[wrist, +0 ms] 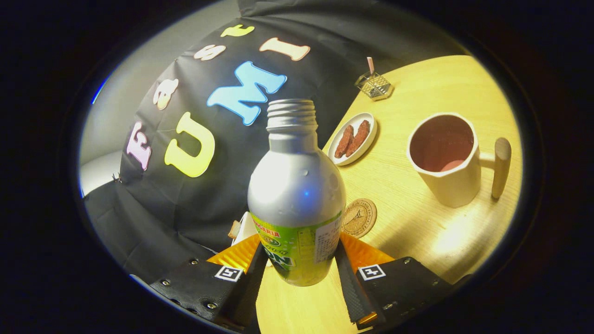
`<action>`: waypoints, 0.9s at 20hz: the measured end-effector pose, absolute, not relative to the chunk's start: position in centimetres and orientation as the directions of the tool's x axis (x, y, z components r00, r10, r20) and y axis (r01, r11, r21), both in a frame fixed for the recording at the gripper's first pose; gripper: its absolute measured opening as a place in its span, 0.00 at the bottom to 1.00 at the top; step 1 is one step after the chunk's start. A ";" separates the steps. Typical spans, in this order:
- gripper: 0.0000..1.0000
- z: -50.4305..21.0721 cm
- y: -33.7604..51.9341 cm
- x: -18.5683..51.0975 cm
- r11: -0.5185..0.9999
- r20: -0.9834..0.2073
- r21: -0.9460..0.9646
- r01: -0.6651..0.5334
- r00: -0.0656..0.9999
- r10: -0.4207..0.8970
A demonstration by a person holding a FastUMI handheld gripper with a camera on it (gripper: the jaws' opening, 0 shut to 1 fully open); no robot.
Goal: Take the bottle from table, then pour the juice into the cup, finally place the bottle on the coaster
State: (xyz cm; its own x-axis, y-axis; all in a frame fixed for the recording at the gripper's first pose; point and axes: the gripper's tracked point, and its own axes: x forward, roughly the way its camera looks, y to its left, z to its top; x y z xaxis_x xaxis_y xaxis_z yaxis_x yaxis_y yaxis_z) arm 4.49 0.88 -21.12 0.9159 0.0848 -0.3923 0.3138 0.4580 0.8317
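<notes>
My gripper (pixel 299 264) pinched the capless aluminium bottle (pixel 297 195) at its label, low in the centre and lifted off the wooden table (pixel 417 222). It hid part of the cork coaster (pixel 361 216) beside it. The empty mug (pixel 445 157) stood further right.

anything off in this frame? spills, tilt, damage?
Nothing spilled or damaged. The bottle sits between the gripper fingers, uncapped, above the table. The whole scene looks tilted with it. Cup, coaster and snack plate look undisturbed.
</notes>
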 end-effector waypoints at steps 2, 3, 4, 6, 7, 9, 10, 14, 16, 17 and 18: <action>0.75 -21.4 0.8 4.3 0.410 -0.393 0.852 0.325 0.915 0.093; 0.75 -21.8 0.9 4.3 0.390 -0.399 0.858 0.333 0.911 0.101; 0.75 -22.3 0.9 4.3 0.375 -0.407 0.862 0.342 0.907 0.108; 0.75 -22.7 0.8 4.1 0.335 -0.413 0.873 0.355 0.903 0.119; 0.75 -22.8 0.7 4.0 0.309 -0.409 0.881 0.357 0.904 0.122; 0.75 -23.2 0.5 3.8 0.258 -0.410 0.893 0.370 0.904 0.120; 0.75 -23.5 0.5 3.8 0.237 -0.413 0.895 0.378 0.903 0.121; 0.75 -23.9 0.1 3.5 0.163 -0.420 0.903 0.398 0.898 0.131; 0.75 -24.2 -0.2 3.6 0.126 -0.419 0.906 0.405 0.898 0.132; 0.75 -24.2 -0.2 3.4 0.113 -0.422 0.905 0.409 0.897 0.133; 0.75 -24.2 -0.2 3.4 0.099 -0.422 0.906 0.412 0.896 0.134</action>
